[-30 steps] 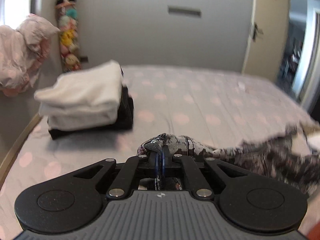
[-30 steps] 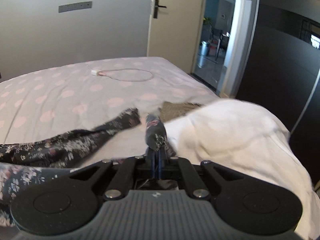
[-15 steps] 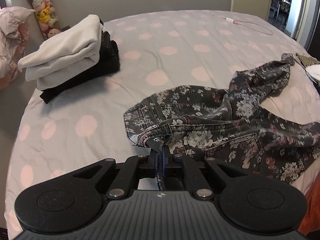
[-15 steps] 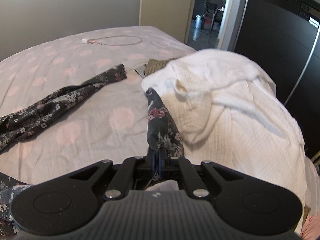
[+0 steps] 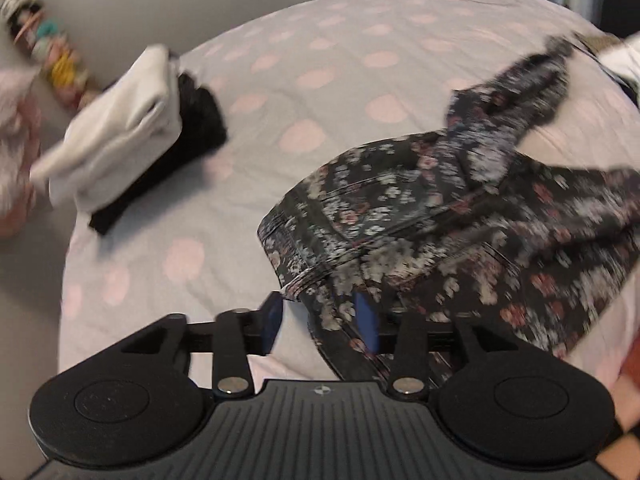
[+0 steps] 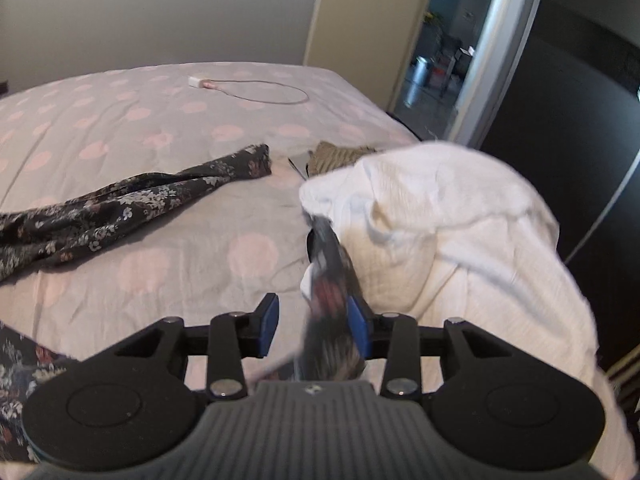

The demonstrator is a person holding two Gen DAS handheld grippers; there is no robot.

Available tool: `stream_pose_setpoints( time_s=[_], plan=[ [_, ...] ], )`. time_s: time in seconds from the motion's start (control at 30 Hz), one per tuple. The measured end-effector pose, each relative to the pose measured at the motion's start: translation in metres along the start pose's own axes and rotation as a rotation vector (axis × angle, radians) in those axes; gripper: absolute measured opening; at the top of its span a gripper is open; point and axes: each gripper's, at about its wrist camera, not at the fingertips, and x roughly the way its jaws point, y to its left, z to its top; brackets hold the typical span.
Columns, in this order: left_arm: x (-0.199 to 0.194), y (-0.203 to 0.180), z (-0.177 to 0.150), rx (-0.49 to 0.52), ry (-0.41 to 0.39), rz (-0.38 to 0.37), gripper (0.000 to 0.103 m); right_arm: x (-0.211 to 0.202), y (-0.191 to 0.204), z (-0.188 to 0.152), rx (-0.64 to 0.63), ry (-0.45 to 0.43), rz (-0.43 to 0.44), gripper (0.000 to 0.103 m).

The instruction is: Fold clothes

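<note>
Dark floral trousers [image 5: 440, 208] lie crumpled on the spotted bed sheet [image 5: 304, 80]. My left gripper [image 5: 319, 316] hangs just over their waistband edge with its jaws opening. The cloth is loose between the blue pads [image 5: 272, 320] and drapes over the right one. In the right wrist view, one trouser leg [image 6: 140, 200] stretches across the bed. My right gripper [image 6: 314, 322] is opening too. A blurred strip of floral cloth [image 6: 332, 276] leans on its right pad, with a gap to the left pad.
A folded stack, white garments over black [image 5: 120, 140], sits at the bed's far left near hanging plush toys [image 5: 52, 52]. A heap of white cloth [image 6: 460, 232] lies beside the right gripper, brown cloth [image 6: 340, 156] behind it. A charger cable [image 6: 248, 92] lies far back by an open doorway [image 6: 452, 60].
Both grippers were shut on the floral cloth and now stand with jaws apart. The trousers have come down onto the bed. The left view has dipped and rolled.
</note>
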Motion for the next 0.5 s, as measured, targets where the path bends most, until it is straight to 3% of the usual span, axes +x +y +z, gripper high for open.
stream_pose_setpoints(
  time_s=[0.13,0.3,0.5],
  plan=[
    [-0.009,-0.035,-0.002,0.146,0.045,-0.142,0.049,-0.011,0.005,0.003,-0.058,-0.002,0.032,0.042],
    [0.016,-0.106,-0.013,0.34,0.168,-0.28,0.05,-0.021,0.012,-0.004,-0.124,0.004,0.051,0.042],
    [0.063,-0.164,-0.023,0.488,0.262,-0.295,0.055,-0.028,0.004,-0.022,-0.176,0.022,0.055,0.048]
  ],
)
